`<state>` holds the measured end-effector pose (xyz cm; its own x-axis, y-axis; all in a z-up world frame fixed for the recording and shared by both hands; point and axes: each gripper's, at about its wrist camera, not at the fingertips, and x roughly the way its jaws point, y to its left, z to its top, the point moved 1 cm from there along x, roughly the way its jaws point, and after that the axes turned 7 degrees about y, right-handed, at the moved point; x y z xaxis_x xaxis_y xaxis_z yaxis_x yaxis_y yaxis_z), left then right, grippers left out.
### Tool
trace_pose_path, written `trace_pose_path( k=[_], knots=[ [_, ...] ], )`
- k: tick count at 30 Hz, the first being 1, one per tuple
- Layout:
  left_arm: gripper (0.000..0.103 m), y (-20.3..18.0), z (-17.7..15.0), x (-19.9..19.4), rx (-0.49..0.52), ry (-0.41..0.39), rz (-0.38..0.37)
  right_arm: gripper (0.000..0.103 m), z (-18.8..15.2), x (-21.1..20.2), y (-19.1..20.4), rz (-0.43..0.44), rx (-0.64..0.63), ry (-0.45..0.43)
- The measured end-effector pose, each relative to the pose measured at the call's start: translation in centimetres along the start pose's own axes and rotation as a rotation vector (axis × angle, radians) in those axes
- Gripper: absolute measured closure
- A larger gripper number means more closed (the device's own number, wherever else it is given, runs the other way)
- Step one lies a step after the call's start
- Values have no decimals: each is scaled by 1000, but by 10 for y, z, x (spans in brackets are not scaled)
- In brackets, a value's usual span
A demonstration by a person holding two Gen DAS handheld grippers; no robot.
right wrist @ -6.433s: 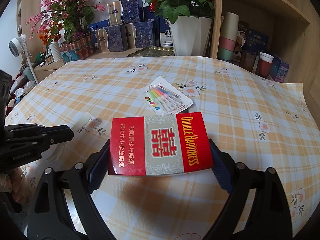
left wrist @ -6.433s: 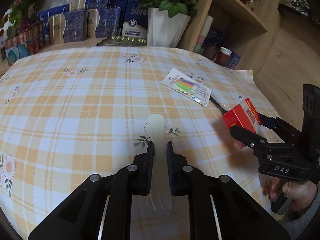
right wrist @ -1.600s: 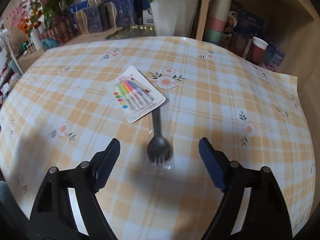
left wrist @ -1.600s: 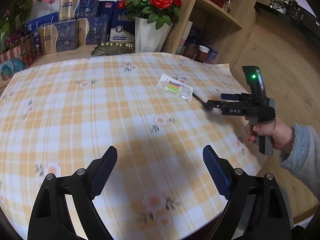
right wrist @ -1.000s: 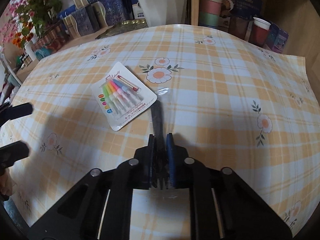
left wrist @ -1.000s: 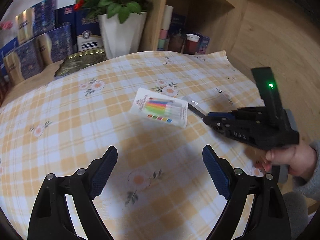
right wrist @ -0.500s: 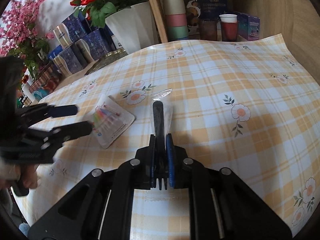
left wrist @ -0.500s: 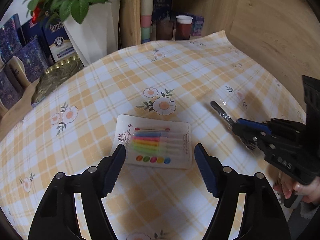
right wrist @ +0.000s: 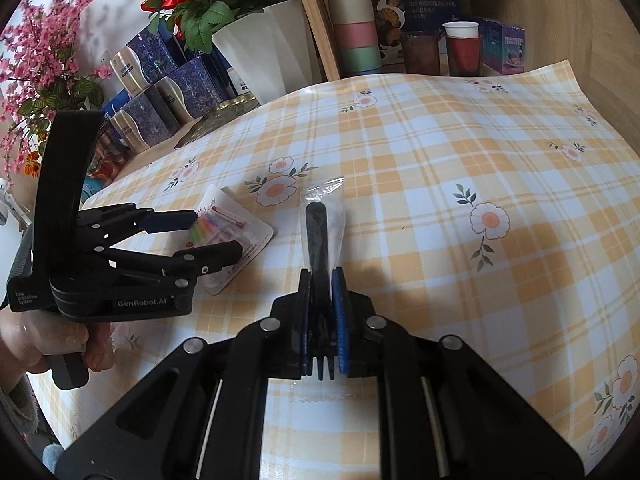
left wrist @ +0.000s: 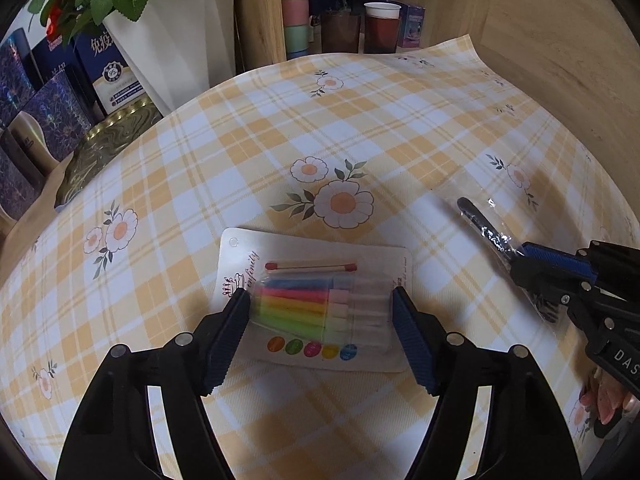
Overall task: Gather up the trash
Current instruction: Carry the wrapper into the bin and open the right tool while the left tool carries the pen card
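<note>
A white card pack of coloured candles (left wrist: 316, 304) lies flat on the yellow checked tablecloth (left wrist: 248, 152). My left gripper (left wrist: 320, 332) is open, its jaws standing either side of the pack, low over the cloth. My right gripper (right wrist: 322, 312) is shut on a black plastic fork in a clear wrapper (right wrist: 318, 236), tines toward the camera, handle pointing away. The fork (left wrist: 486, 232) and right gripper (left wrist: 560, 276) also show at the right of the left wrist view. The left gripper (right wrist: 216, 236) and candle pack (right wrist: 236, 240) show at the left of the right wrist view.
A white vase with red roses (right wrist: 256, 48), blue gift boxes (right wrist: 160, 92) and a gold tin (left wrist: 104, 148) stand beyond the table's far edge. A wooden shelf holds stacked cups (right wrist: 356, 28) and a red cup (right wrist: 462, 48). The cloth's corner hangs at the right (right wrist: 568, 68).
My left gripper has moved forward and down until its open jaws straddle the candle pack. My right gripper still holds the fork and has drawn slightly away from the pack.
</note>
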<state>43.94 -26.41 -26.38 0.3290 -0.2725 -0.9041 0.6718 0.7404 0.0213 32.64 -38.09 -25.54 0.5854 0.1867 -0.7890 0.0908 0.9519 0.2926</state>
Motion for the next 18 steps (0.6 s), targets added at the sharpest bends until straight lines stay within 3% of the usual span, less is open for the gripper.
trace_pose_path(
  k=[9,18],
  knots=[
    [34,-2,-29,-39,-41,-60,-43,89,0,-1,-2,-2,0,-8],
    [34,-20,-112,-121,-131,-114,-134,89,-3,-8,19,-55,-83,-24]
  ],
)
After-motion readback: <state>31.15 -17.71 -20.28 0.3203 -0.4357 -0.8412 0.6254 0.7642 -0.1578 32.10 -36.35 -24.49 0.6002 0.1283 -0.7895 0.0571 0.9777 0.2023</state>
